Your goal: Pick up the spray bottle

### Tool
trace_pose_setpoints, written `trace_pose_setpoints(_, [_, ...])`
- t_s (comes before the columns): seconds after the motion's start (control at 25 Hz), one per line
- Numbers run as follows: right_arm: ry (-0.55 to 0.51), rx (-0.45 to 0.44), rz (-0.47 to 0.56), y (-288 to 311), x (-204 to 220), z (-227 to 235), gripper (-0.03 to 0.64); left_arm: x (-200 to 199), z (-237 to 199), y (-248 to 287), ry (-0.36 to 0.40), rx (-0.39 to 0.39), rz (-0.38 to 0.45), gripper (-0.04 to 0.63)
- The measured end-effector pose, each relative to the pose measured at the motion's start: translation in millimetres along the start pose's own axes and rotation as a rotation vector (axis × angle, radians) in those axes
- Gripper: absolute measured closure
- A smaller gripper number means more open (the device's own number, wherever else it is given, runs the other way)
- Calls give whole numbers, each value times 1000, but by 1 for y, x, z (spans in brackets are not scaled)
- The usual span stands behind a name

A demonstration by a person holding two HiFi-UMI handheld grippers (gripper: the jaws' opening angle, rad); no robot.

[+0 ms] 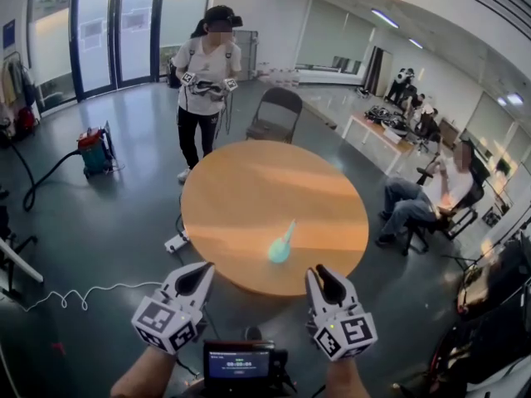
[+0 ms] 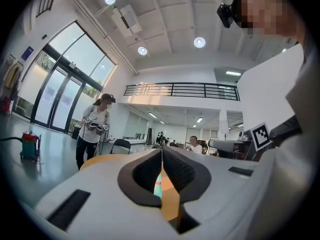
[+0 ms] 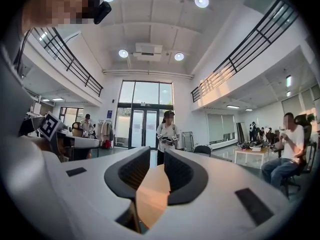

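The round wooden desk (image 1: 241, 189) carries only one thing. Both tools are short of its near edge, over the floor. The left tool (image 1: 196, 279) is clenched, its jaws together with nothing in them. The right tool (image 1: 326, 279) is released, its jaws a little apart, and only bare desk top shows through the gap. The teal spray bottle (image 1: 280, 245) sits on the desk close to the near edge, ahead of the two tools and apart from both. None of the pick-up is done yet: the reach, the grip on the bottle and the lift all remain. The right tool, being parted, looks the likelier one to take it.
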State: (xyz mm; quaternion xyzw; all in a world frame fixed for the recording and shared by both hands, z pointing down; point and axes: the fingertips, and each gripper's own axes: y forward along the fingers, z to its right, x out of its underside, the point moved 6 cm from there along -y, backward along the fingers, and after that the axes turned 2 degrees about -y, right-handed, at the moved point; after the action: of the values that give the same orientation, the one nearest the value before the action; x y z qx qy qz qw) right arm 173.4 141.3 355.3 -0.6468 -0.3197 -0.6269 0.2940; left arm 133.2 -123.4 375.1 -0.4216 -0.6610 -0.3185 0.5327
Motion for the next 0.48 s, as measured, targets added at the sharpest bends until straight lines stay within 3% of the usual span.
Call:
trace_pose_setpoints(0.08, [10, -17, 6, 18, 3, 11, 509, -4, -7, 15, 10, 1, -2, 523])
trace_pose_setpoints(0.48, [20, -100, 6, 104, 7, 89, 453, -17, -37, 118, 26, -56, -9, 523])
